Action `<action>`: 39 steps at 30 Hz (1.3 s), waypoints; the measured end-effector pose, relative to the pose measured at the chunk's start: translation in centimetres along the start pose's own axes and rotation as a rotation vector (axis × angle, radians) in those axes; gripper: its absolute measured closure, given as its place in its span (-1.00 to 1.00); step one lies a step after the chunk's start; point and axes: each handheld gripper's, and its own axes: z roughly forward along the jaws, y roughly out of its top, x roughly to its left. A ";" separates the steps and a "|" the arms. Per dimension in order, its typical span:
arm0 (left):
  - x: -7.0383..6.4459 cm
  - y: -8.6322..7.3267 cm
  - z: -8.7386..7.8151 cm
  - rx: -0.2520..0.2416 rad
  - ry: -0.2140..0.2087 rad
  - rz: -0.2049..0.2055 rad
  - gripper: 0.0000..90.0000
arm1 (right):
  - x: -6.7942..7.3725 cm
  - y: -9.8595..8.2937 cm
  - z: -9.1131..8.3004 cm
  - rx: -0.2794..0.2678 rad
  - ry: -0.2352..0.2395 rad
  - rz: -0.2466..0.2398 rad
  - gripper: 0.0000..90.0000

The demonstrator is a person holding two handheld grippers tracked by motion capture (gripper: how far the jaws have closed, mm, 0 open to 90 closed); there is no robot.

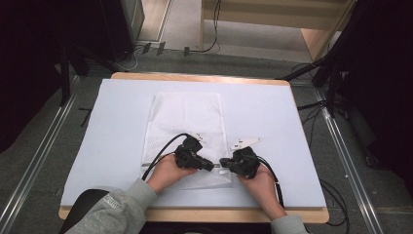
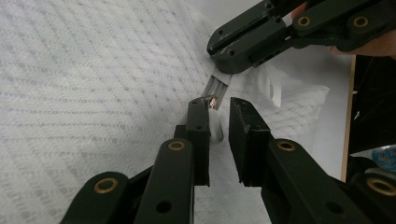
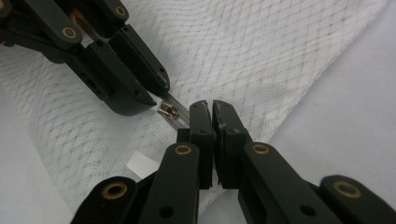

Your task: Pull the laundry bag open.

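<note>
A white mesh bag (image 1: 187,117) lies flat on the pale table cover (image 1: 272,112). Both grippers meet at the bag's near right corner, by its zipper. My right gripper (image 3: 208,109) is shut on the flat metal pull tab (image 3: 180,107) of the small brass slider (image 3: 167,111). My left gripper (image 2: 218,109) sits just beside the slider (image 2: 210,100), its jaws a little apart with a fold of white bag edge (image 2: 215,128) pinched between them. In the high view the left gripper (image 1: 210,165) and right gripper (image 1: 223,162) nearly touch tip to tip.
A small white label (image 3: 142,163) sticks out of the bag's seam near the zipper. The table's wooden front edge (image 1: 195,214) is close behind my hands. Cables (image 1: 311,105) and stands lie on the floor to the right, and a wooden shelf (image 1: 311,39) stands beyond.
</note>
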 end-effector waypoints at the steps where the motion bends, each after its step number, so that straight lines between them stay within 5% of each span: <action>1: 0.0 0.0 0.1 -0.005 -0.004 -0.003 0.76 | 0.0 0.0 0.0 0.000 0.000 0.000 0.97; 11: 0.2 0.3 0.4 -0.012 0.005 -0.015 0.93 | -0.2 0.0 0.0 -0.001 0.010 0.025 0.97; 39: 0.6 0.4 0.2 0.005 -0.020 -0.040 0.95 | 0.0 -0.2 0.3 -0.029 0.012 -0.009 0.99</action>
